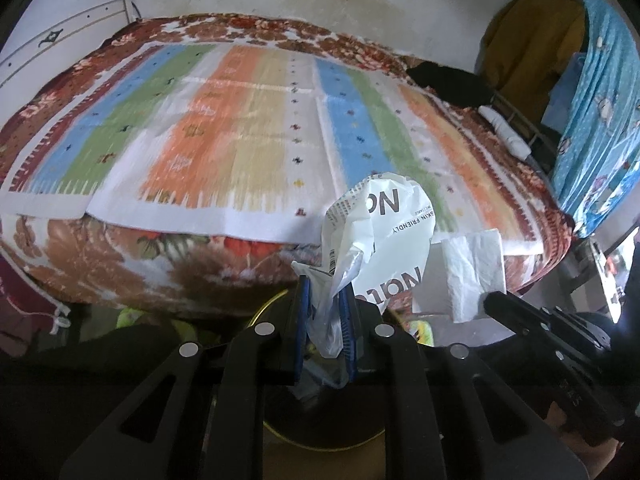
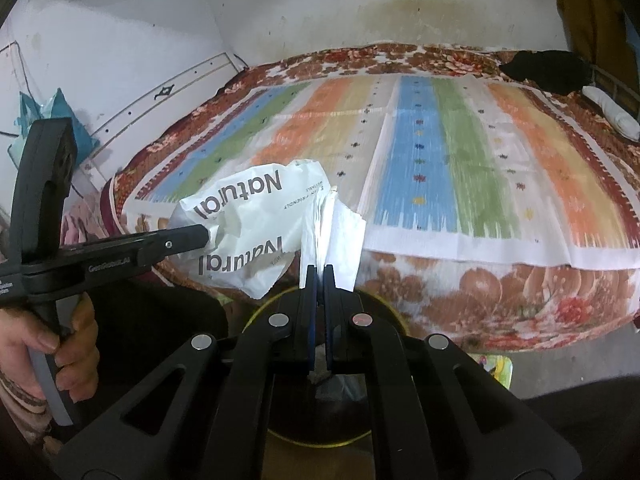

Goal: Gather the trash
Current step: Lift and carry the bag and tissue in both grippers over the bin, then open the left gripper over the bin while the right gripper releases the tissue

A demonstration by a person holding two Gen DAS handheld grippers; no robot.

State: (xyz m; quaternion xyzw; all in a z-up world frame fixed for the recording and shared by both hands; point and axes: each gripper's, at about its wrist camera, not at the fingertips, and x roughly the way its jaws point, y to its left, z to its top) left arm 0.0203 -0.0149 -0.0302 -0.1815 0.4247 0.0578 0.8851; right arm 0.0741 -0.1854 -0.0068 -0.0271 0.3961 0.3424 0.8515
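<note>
My left gripper (image 1: 325,286) is shut on a crumpled white plastic wrapper (image 1: 380,232) printed "Natural"; it also shows in the right wrist view (image 2: 240,232), held by the left gripper (image 2: 204,236). My right gripper (image 2: 319,270) is shut on a white tissue (image 2: 334,236); the tissue also shows in the left wrist view (image 1: 468,268), with the right gripper (image 1: 496,300) below it. Both hang side by side in front of the bed's near edge, above a dark round bin with a yellow rim (image 2: 256,312), also in the left wrist view (image 1: 264,308).
A bed with a floral blanket (image 2: 500,292) and a striped cloth (image 2: 420,168) fills the view. A black garment (image 2: 548,68) and a white roll (image 2: 612,112) lie at its far right. A blue curtain (image 1: 600,128) hangs to the right. A white wall is behind.
</note>
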